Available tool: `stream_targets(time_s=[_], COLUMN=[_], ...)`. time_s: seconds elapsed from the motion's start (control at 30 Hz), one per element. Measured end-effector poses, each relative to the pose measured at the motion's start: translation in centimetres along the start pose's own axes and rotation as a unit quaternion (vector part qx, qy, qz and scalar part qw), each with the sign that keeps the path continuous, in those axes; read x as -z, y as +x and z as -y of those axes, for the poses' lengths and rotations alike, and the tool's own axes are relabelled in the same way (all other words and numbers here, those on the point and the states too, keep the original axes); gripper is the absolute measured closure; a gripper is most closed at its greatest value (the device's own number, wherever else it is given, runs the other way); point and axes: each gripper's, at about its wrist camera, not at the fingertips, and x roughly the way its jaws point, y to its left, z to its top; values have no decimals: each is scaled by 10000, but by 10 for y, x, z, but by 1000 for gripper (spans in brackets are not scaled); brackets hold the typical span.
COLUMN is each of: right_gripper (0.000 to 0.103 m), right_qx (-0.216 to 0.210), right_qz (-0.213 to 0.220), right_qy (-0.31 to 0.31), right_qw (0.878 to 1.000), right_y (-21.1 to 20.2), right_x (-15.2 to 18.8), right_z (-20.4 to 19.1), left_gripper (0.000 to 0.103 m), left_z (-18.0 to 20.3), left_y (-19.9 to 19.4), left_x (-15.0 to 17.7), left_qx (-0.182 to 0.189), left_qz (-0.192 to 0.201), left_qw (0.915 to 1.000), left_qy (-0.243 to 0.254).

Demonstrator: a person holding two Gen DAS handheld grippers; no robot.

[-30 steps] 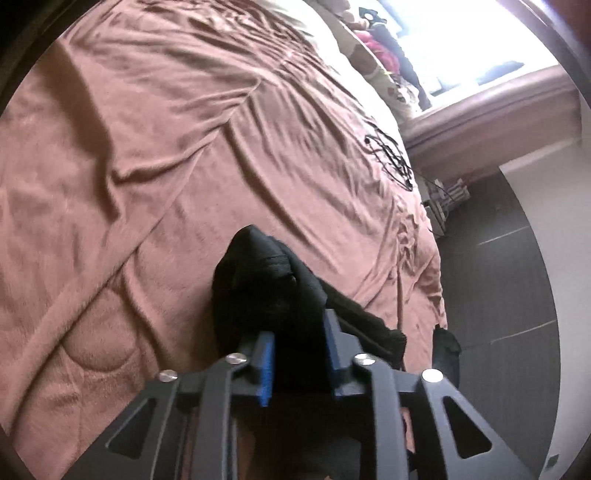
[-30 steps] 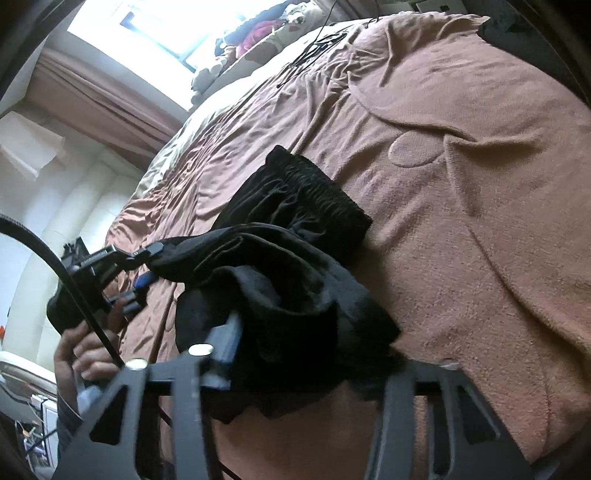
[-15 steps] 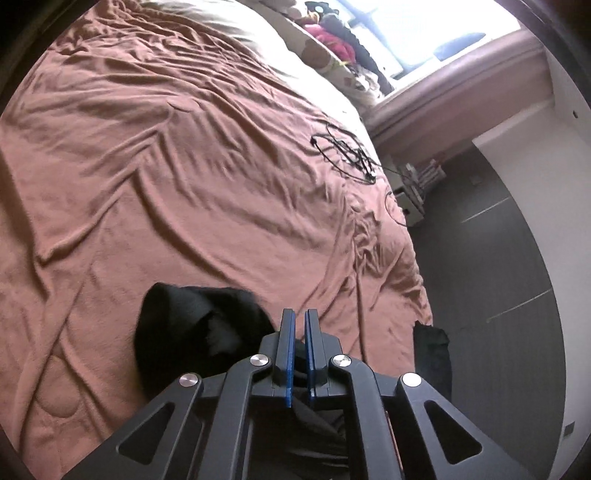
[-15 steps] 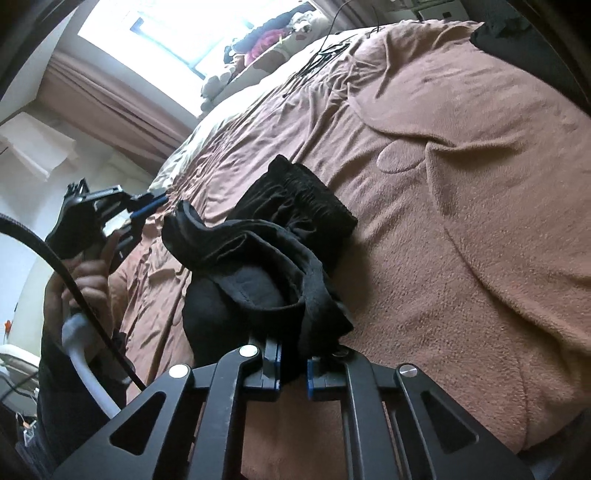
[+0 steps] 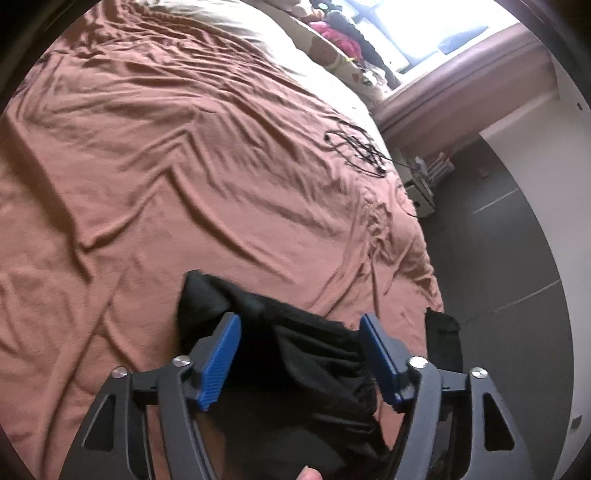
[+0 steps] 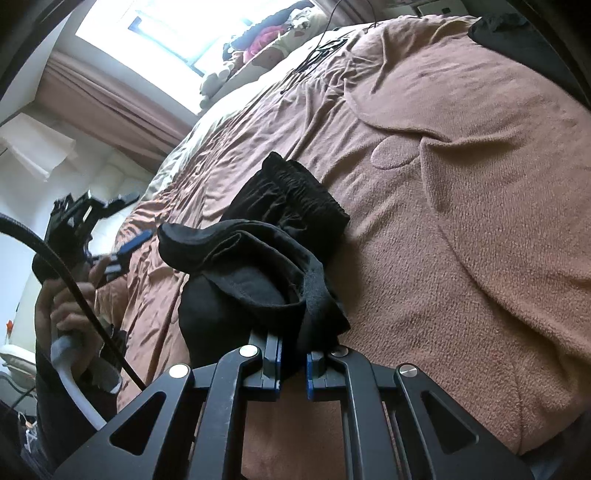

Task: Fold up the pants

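In the lower centre of the right wrist view, the right gripper point(image 6: 292, 369) was clamped on a thick bunch of the black pants point(image 6: 258, 266), its blue pads pressed into the cloth from both sides. Half a second before it held the same bunch in much the same spot, so that grip had not shifted. The change was on the other side. In the left wrist view the left gripper point(image 5: 301, 354) stood with its jaws wide apart over the dark fabric point(image 5: 314, 350) at the bottom of the frame; half a second before they were together, and a second before they pinched a fold. It therefore looked to have let go and reopened, probably to take a new hold. Seen from the right wrist, that gripper point(image 6: 122, 225) hung at the left edge of the frame, apart from the pants, in the person's hand point(image 6: 66, 295).

The pants lay in a rumpled heap on the brown blanket point(image 6: 461, 221), waistband toward the middle of the frame, so the fold seemed far from tidy.

Farther off, a tangle of black cable point(image 5: 358, 147) lay on the blanket in the upper right of the left view, with soft toys point(image 6: 291, 22) by the window beyond.

No brand, label or writing could be read anywhere.
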Motion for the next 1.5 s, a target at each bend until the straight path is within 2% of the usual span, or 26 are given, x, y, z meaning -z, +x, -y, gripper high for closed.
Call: stream_targets(time_s=[0.23,0.4,0.57,0.67,0.93,1.13,1.2,1.27,1.3,1.37,1.4,1.47,1.5], right_gripper=[97,97,97,97,97,97,97,97,97,97,97,97,97], right_qx=[12,28,27,41,13,8,-1,-5,-2,3,6,-3,-10], right_qz=[-15,-48,-72,-75,-130,-133,-130,-121,-117,-110,-107,-104,-95], right_qy=[11,23,12,1,57,55,66,69,65,54,45,53,61], right_qw=[10000,10000,10000,10000,9999,9999,9999,9999,9999,9999,9999,9999,9999], right_y=[2,4,4,5,8,9,9,8,8,8,8,9,8], right_x=[0,0,0,0,-1,-1,-1,0,0,0,0,0,0], right_z=[1,0,0,0,5,5,6,6,6,6,6,7,8], left_gripper=[29,28,11,8,8,9,19,36,40,62,67,83,84], left_z=[-30,-34,-22,-16,-26,-35,-36,-36,-34,-30,-26,-19,-16], left_y=[5,24,36,40,50,57,60,61,60,58,58,55,53], left_x=[14,19,22,22,23,20,17,14,13,12,11,9,7], left_qx=[-170,-296,-489,-736,-1103,-1086,-994,-916,-885,-793,-794,-748,-687], left_qz=[-121,-258,-246,-176,-194,-79,-83,-124,-116,-94,-97,-62,-40], left_qw=[9993,9987,9985,9971,9937,9940,9949,9954,9957,9965,9966,9971,9976], left_qy=[-306,-316,-78,62,41,-93,-143,-236,-262,-231,-185,-110,-90])
